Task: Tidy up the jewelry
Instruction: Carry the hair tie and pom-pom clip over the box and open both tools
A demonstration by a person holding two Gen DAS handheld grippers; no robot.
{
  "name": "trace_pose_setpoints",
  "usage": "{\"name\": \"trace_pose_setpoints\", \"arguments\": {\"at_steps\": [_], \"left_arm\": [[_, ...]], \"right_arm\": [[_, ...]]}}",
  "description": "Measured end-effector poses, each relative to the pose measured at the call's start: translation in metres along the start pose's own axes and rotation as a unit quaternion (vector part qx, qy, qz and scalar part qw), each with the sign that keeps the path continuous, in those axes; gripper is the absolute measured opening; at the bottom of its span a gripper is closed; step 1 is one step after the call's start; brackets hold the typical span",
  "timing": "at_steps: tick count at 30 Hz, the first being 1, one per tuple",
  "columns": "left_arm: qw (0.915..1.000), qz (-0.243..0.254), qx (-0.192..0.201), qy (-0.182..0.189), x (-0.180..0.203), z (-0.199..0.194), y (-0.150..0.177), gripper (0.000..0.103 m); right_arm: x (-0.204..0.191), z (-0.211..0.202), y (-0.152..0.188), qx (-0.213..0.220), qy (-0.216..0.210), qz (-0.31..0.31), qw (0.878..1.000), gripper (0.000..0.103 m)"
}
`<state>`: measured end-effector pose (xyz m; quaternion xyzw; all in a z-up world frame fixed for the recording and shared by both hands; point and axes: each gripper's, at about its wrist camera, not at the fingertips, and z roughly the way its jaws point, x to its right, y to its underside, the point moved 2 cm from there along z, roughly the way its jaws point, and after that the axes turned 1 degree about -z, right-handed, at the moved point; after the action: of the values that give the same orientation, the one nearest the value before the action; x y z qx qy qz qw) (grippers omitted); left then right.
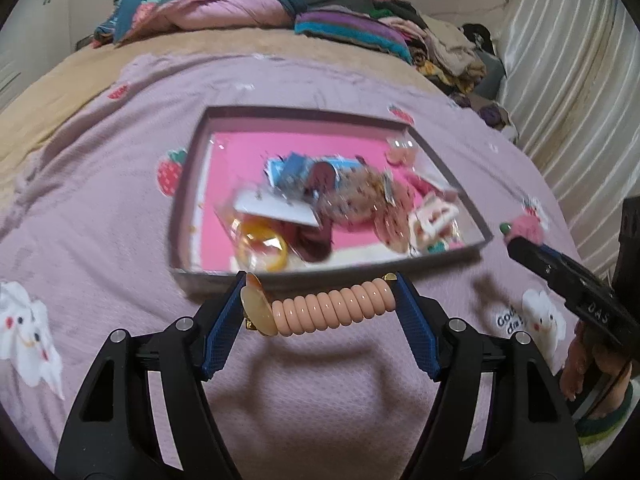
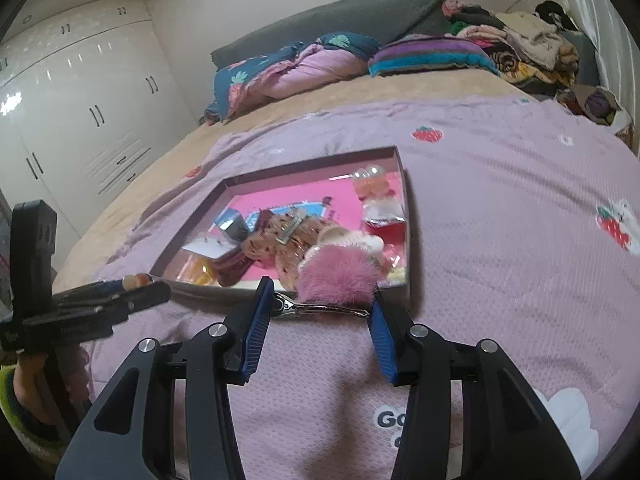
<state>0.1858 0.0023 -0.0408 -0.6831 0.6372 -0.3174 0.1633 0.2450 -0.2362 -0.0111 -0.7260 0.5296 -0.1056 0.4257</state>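
Closest to you, your left gripper [image 1: 320, 280] pinched a peach spiral hair tie [image 1: 334, 306] lengthwise between its blue pads, the coil stretched straight from pad to pad, with a round amber disc [image 1: 256, 308] at its left end against the left pad. It hung above the lilac bedspread [image 1: 100, 208] just short of the tray's near rim.

Your right gripper [image 2: 318, 298] was pressed onto a pink fluffy hair clip [image 2: 338, 280]; the silver metal clip bar ran across from one pad to the other and the pompom sat on top of it, over the near edge of the tray. In the left view that same gripper showed at the right, with your hand [image 1: 592, 364] around its handle.

Beyond both tools lay the shallow grey tray [image 1: 304, 112] with a bright pink floor, resting flat on the bedspread. Inside it sat a loose heap: a yellow bangle [image 1: 262, 248] near the front left, a white card [image 1: 272, 208], a spotted brown scrunchie [image 1: 360, 196] in the middle, a blue packet [image 1: 296, 168] behind it, and pale clips toward the right side. The left view was blurred there, so finer pieces could not be told.

Farther back were a folded strawberry quilt [image 2: 288, 68], a striped blanket [image 2: 432, 58] and a pile of clothes [image 2: 532, 48]; white wardrobes [image 2: 88, 112] stood at the left.
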Motion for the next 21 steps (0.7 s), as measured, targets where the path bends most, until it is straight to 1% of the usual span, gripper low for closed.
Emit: {"name": "trace_pose_setpoints", "arguments": {"at_steps": [7,12,16,21], "left_arm": [[0.9997,-0.018,0.017,-0.006,-0.017,-0.006,-0.019,0.064],[0.9996,-0.023,0.018,-0.007,-0.026,-0.006,-0.03,0.064],[0.9996,-0.018,0.018,-0.015,-0.031,-0.001,-0.038,0.064],[0.9994,-0.023,0.01,-0.023,-0.04,0.011,-0.044,0.064]], "right_arm": [[-0.008,-0.003,-0.015,0.012,-0.001,-0.007,1.0,0.044],[-0.011,0.002,-0.03,0.019,0.003,-0.017,1.0,0.044],[-0.013,0.014,-0.043,0.018,0.011,-0.027,0.999,0.044],[-0.015,0.033,-0.059,0.017,0.024,-0.036,0.999,0.044]]}}
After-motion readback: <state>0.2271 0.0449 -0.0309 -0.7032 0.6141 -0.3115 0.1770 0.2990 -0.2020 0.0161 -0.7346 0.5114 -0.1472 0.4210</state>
